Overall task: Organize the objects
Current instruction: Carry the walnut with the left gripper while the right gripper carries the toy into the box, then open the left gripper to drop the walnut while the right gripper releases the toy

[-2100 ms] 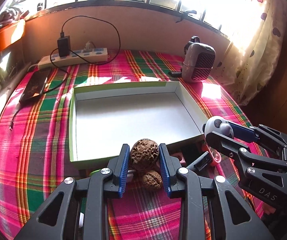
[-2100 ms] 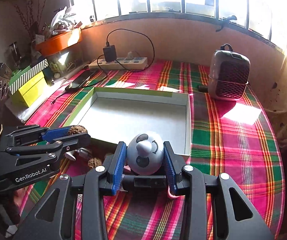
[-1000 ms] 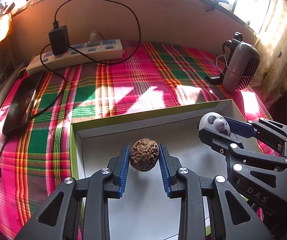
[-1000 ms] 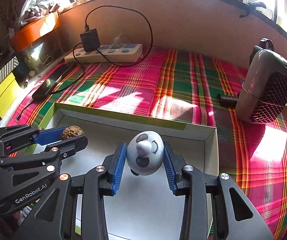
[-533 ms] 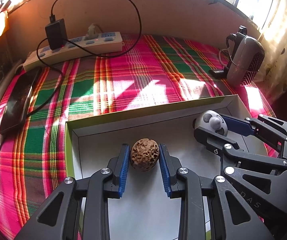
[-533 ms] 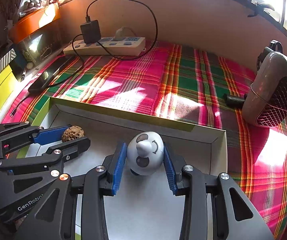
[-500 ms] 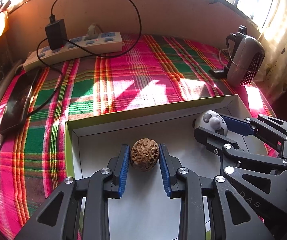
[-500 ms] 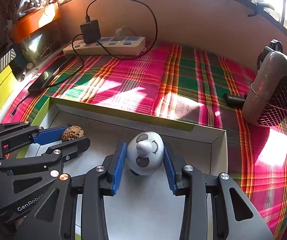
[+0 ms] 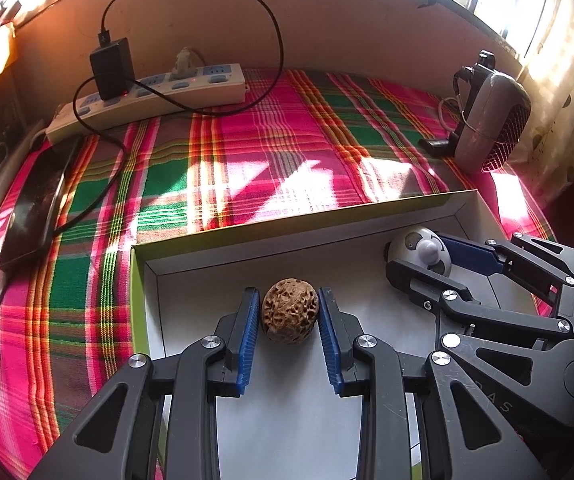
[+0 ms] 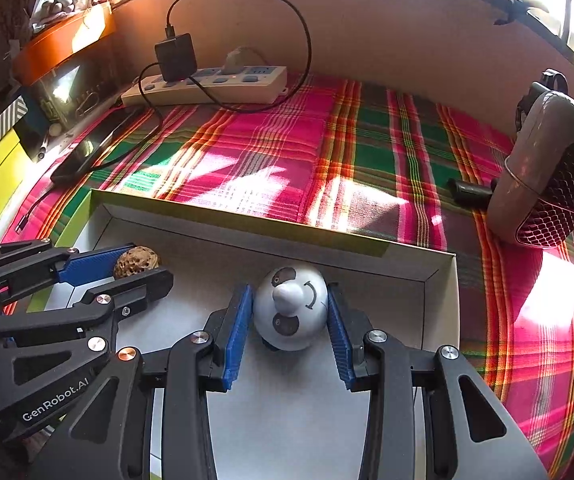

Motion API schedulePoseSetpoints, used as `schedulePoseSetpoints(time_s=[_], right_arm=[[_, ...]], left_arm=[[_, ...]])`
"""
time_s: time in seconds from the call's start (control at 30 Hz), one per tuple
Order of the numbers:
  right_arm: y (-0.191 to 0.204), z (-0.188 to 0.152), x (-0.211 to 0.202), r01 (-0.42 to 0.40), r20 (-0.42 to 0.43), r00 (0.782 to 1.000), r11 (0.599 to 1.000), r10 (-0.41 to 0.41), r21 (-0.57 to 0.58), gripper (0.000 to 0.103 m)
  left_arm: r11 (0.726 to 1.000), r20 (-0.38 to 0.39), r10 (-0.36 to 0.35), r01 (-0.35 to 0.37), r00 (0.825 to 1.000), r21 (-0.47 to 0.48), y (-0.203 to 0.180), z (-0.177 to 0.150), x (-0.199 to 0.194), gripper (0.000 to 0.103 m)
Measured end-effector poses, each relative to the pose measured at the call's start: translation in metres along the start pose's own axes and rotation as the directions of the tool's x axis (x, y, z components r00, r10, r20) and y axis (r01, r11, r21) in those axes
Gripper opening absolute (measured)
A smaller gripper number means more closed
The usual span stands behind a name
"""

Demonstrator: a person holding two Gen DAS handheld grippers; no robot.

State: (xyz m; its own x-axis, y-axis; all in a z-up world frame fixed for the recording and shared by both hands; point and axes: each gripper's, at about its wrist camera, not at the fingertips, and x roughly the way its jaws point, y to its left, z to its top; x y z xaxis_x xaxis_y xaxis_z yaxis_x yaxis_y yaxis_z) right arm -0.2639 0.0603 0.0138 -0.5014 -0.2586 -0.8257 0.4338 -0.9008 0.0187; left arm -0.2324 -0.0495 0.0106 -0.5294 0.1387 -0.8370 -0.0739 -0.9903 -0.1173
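Observation:
My left gripper (image 9: pixel 289 314) is shut on a brown wrinkled walnut (image 9: pixel 289 310), low over the floor of a white box with green rim (image 9: pixel 307 218), near its far left corner. My right gripper (image 10: pixel 290 312) is shut on a white round toy with a face (image 10: pixel 291 306), low inside the same box near its far right corner (image 10: pixel 439 276). The left gripper and walnut (image 10: pixel 135 258) also show in the right wrist view, and the right gripper with the toy (image 9: pixel 421 248) in the left wrist view.
The box sits on a pink and green plaid cloth (image 9: pixel 271 160). A power strip with a black charger (image 9: pixel 147 88) lies at the back wall. A phone (image 9: pixel 35 204) lies at the left. A small grey heater (image 9: pixel 487 116) stands at the right.
Both grippers have sunk a little lower and further into the box with their objects still held. The walnut and the toy now sit close to the box floor.

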Motion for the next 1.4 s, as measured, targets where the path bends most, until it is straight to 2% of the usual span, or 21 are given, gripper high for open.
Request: schedulePoseSetpoints(time_s=[0.17, 0.57, 1.1, 1.4], right_arm=[[0.000, 0.000, 0.001, 0.004, -0.006, 1.000, 1.000, -0.004, 0.003, 0.040], [-0.004, -0.001, -0.007, 0.005, 0.015, 1.000, 0.999, -0.006, 0.038, 0.052], [-0.005, -0.013, -0.040, 0.010, 0.070, 0.997, 0.997, -0.015, 0.076, 0.053], [-0.001, -0.032, -0.066, -0.002, 0.109, 0.994, 0.995, -0.009, 0.096, 0.053]], left_arm=[[1.000, -0.002, 0.002, -0.002, 1.000, 0.001, 0.000, 0.000, -0.001, 0.027], [1.000, 0.012, -0.005, 0.005, 1.000, -0.003, 0.000, 0.000, -0.007, 0.028], [1.000, 0.057, 0.006, -0.006, 0.998, -0.001, -0.005, -0.019, -0.038, 0.030], [1.000, 0.100, 0.017, -0.018, 0.995, 0.012, -0.011, -0.038, -0.063, 0.030]])
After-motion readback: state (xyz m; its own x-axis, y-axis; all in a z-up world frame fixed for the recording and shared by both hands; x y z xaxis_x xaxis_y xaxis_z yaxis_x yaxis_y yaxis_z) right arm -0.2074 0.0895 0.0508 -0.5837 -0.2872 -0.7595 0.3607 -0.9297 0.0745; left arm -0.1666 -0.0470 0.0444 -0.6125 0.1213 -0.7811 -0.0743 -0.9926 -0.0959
